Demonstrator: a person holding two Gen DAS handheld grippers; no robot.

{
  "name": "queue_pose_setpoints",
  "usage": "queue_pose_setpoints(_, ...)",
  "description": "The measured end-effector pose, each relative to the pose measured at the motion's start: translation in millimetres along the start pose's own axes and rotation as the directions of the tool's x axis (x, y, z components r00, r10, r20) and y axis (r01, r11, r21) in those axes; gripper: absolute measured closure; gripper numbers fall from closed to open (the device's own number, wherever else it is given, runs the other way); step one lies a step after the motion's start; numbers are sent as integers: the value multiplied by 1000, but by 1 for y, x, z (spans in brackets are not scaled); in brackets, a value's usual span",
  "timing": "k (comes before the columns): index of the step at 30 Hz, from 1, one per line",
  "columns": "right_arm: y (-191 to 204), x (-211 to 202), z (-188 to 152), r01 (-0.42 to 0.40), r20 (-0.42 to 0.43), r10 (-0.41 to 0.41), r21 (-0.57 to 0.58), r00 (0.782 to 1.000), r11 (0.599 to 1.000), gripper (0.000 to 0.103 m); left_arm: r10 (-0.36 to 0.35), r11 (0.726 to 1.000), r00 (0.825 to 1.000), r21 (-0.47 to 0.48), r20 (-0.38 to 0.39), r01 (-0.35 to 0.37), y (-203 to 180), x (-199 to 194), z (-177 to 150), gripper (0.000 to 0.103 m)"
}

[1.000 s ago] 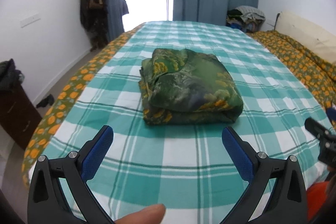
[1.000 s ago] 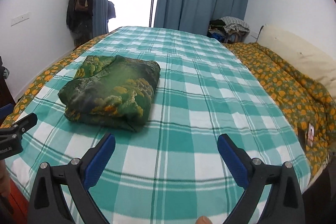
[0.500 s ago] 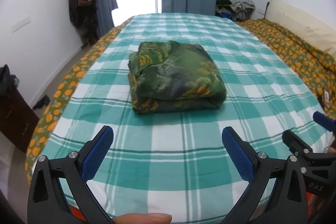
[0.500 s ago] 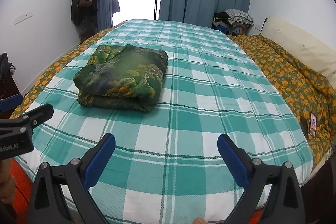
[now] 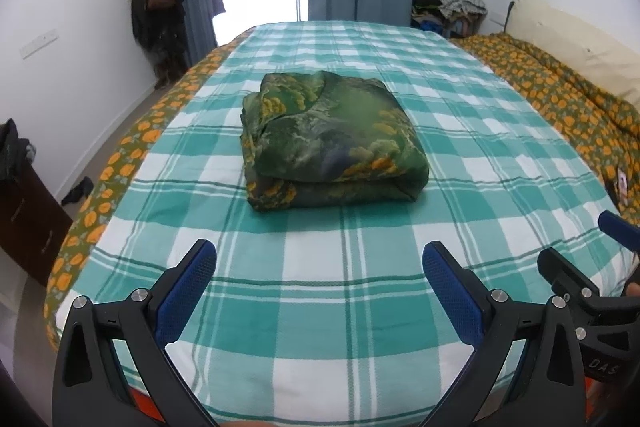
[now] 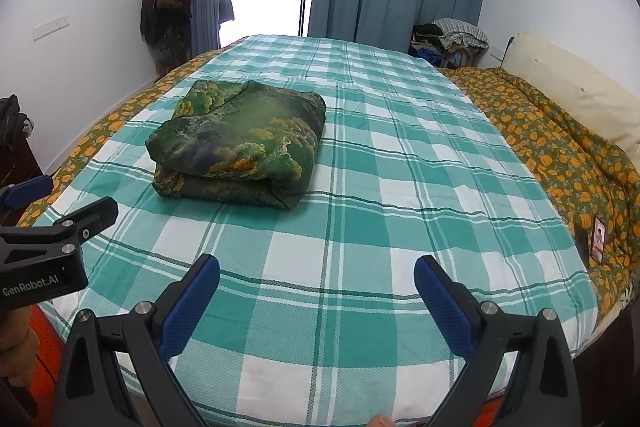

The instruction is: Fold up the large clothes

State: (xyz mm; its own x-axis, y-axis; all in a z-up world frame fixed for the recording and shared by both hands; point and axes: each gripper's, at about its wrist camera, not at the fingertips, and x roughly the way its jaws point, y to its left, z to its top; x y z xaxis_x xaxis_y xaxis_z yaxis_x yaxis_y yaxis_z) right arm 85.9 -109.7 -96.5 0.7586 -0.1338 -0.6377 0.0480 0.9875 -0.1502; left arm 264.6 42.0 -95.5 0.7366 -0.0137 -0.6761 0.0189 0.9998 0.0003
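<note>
**Both claws drawn back**

The left claw [image 5: 319,267] and right claw [image 6: 317,277] are wide open, holding nothing — they have backed away since a second ago. The bundle [image 5: 330,141] lies ahead on the bed [image 5: 360,307], folded; the task looks finished.

Both tools look alike. The left gripper [image 5: 319,265] has matte black angular arms with triangular cut-outs and silver round screw heads, ending in fingers [image 5: 192,275] faced with dimpled blue pads. The right gripper [image 6: 316,277] matches it. Seen at 9 o'clock in the right view, the left tool's black body carries white "GenRobot.AI" lettering. Bare skin shows beneath it.
</note>
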Motion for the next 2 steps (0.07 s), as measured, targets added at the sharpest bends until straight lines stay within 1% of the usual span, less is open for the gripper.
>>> queue_pose_setpoints(2,-1,-2,1,3,6,-3,5,1000,1000,4,10,1000,1000,13,9,-10,-2,-3,0,1)
